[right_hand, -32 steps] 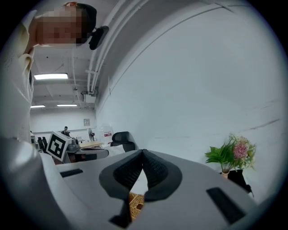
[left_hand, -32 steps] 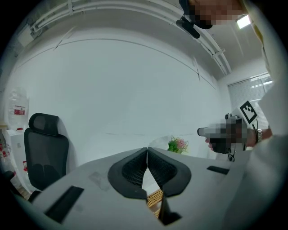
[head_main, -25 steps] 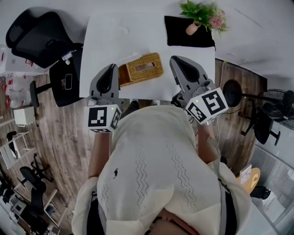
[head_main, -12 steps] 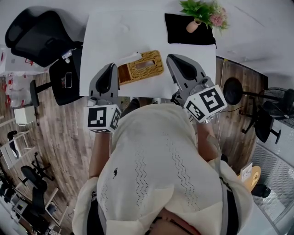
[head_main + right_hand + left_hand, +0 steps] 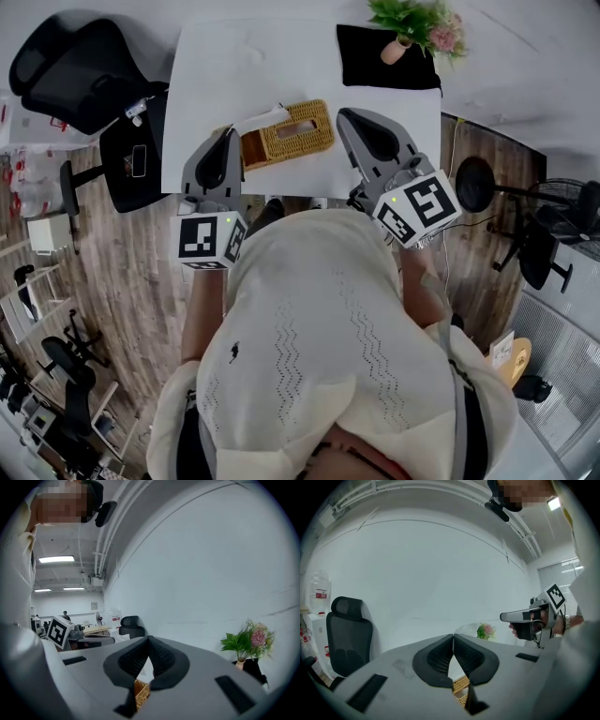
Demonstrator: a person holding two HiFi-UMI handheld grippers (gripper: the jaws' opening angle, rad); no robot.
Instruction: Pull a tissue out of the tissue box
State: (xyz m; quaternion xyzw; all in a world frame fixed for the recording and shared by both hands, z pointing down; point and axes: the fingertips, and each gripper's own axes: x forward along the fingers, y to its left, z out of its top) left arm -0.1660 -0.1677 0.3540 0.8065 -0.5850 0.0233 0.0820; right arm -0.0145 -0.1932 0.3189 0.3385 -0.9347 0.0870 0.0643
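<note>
A woven wicker tissue box [image 5: 287, 132] lies on the white table [image 5: 281, 56], near its front edge. A white sheet [image 5: 260, 116] shows at the box's far left corner. My left gripper [image 5: 229, 137] hovers just left of the box, its jaws shut with nothing between them. Just right of the box is my right gripper [image 5: 355, 118], also shut and empty. In the left gripper view the tips of the left gripper [image 5: 453, 636] touch, and a bit of the wicker box [image 5: 461, 684] shows below them. The right gripper [image 5: 149, 639] likewise has the box [image 5: 140, 693] under it.
A black mat [image 5: 384, 66] with a potted plant [image 5: 411, 26] lies at the table's back right. A black office chair [image 5: 80, 70] stands left of the table, and a fan [image 5: 562, 202] stands on the floor at the right.
The white sheet beside the box's left corner did not show one second ago. My right gripper has edged forward and left, towards the box. The left gripper has hardly moved.
</note>
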